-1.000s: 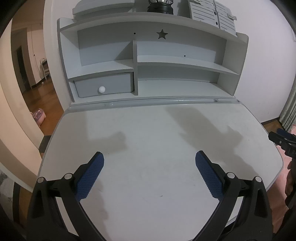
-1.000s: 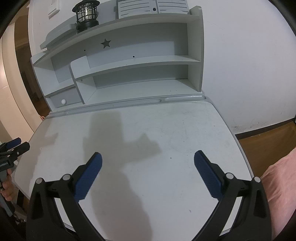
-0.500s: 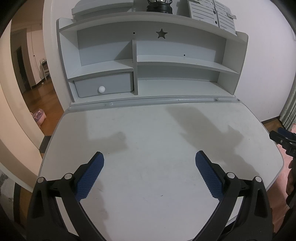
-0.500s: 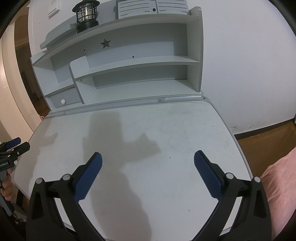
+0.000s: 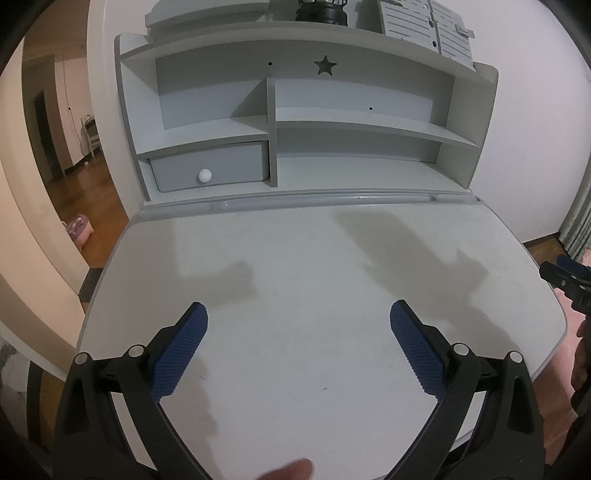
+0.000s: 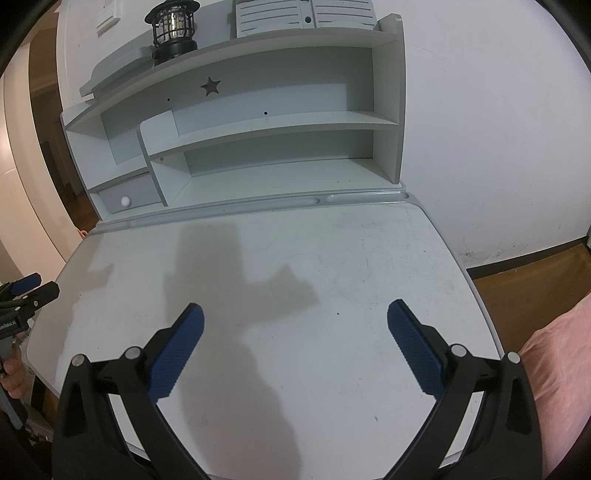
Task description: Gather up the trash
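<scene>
Trash is not visible on the desk (image 5: 295, 280) in either view. Left gripper (image 5: 297, 350) and right gripper (image 6: 295, 349) hover wide apart, empty. Only the right view shows the lantern (image 6: 173, 31) whole.

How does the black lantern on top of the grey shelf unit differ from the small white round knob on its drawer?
The black lantern is tall, caged and dark; the white knob is tiny, smooth and pale. The lantern stands on the shelf unit's top; the knob sits low on the grey drawer. Both are toward the unit's left.
</scene>
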### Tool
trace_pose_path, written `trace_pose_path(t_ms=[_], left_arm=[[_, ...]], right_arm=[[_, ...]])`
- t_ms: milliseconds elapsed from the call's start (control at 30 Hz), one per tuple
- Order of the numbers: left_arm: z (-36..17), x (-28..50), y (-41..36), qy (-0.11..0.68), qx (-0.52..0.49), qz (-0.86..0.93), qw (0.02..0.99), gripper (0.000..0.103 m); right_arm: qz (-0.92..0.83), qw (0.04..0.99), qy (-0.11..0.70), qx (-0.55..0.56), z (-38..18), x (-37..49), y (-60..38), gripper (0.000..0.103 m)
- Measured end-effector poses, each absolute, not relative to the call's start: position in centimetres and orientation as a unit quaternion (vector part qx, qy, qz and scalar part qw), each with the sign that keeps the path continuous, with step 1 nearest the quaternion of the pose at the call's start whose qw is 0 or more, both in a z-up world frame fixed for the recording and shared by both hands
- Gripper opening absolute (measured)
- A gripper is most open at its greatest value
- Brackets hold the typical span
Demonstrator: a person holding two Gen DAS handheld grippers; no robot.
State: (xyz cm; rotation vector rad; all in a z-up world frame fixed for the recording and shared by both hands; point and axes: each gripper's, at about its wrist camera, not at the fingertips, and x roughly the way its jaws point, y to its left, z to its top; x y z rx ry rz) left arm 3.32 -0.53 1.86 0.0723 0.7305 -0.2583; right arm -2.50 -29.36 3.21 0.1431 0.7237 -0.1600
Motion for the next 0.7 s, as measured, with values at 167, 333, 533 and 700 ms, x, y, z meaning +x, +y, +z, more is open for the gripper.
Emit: trace_pose_path(t_ms=[167, 333, 533, 700], left_arm=[[1.83, 3.41, -0.48, 0.358, 0.035, -0.122, 0.925, 0.096], [1.81, 3.31, -0.56, 0.357, 0.04, -0.12, 0.926, 0.096], [1.88, 3.37, -0.61, 0.357, 0.04, -0.123, 0.925, 0.096], [1.75, 3.7, -0.58, 0.36, 0.04, -0.124, 0.924, 0.096]], right_arm=[[-0.079, 0.929, 0.354, 0.069, 3.19, -2.46, -29.44, 0.096], [-0.079, 0.93, 0.353, 0.069, 3.2, -2.48, -29.45, 0.096], [-0.078, 0.929, 0.356, 0.068, 3.1, -2.59, -29.76, 0.096], [-0.075, 0.928, 0.358, 0.066, 3.06, -2.71, -30.04, 0.096]])
